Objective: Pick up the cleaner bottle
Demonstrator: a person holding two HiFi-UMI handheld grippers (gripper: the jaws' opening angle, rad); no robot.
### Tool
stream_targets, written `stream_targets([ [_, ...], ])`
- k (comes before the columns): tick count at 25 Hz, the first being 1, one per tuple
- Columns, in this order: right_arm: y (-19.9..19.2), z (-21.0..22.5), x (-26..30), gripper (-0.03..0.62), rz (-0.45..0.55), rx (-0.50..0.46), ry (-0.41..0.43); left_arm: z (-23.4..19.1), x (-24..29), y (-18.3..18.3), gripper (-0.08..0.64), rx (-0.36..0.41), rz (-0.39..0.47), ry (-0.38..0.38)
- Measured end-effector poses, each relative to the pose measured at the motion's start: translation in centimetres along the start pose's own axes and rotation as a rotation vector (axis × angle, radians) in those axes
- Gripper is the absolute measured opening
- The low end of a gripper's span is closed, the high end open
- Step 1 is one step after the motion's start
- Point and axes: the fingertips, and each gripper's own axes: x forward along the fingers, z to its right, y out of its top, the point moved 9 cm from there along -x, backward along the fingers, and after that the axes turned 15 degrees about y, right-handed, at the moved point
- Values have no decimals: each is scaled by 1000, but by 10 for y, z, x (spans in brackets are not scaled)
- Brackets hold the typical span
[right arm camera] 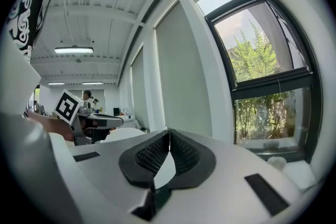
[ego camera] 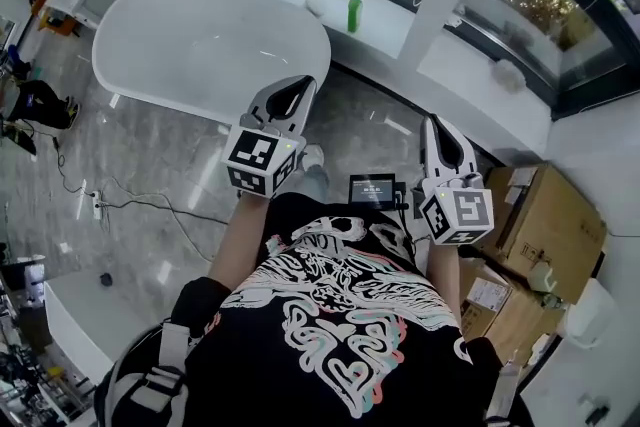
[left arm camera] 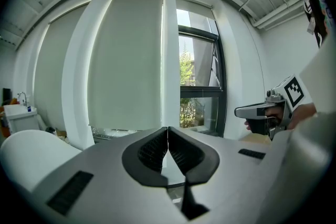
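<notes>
The cleaner bottle (ego camera: pixel 354 10) is small and green and stands upright on the white ledge (ego camera: pixel 390 25) under the window, beyond the bathtub. Neither gripper view shows it. My left gripper (ego camera: pixel 298 87) is held at chest height well short of the ledge. It points toward the tub end, and its jaws are shut with nothing between them (left arm camera: pixel 167 129). My right gripper (ego camera: pixel 433 123) is level with it to the right, pointing at the ledge. It is also shut and empty (right arm camera: pixel 169 132). Each gripper shows at the edge of the other's view.
A white bathtub (ego camera: pixel 200 45) fills the upper left. Cardboard boxes (ego camera: pixel 548 215) stack at the right. A small screen device (ego camera: pixel 372 190) lies on the marble floor between my hands. A pale rag (ego camera: pixel 508 75) rests on the ledge further right. Cables trail at the left.
</notes>
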Motion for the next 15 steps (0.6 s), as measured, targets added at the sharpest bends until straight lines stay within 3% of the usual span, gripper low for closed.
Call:
stream_targets([
  [8,3,35,62,28,-20,-5,-6,-31,66,3,17,-3,49,0],
  [15,18,80,165,28,-55,-17,-20,-90,169,17,17,-21,62,-42],
])
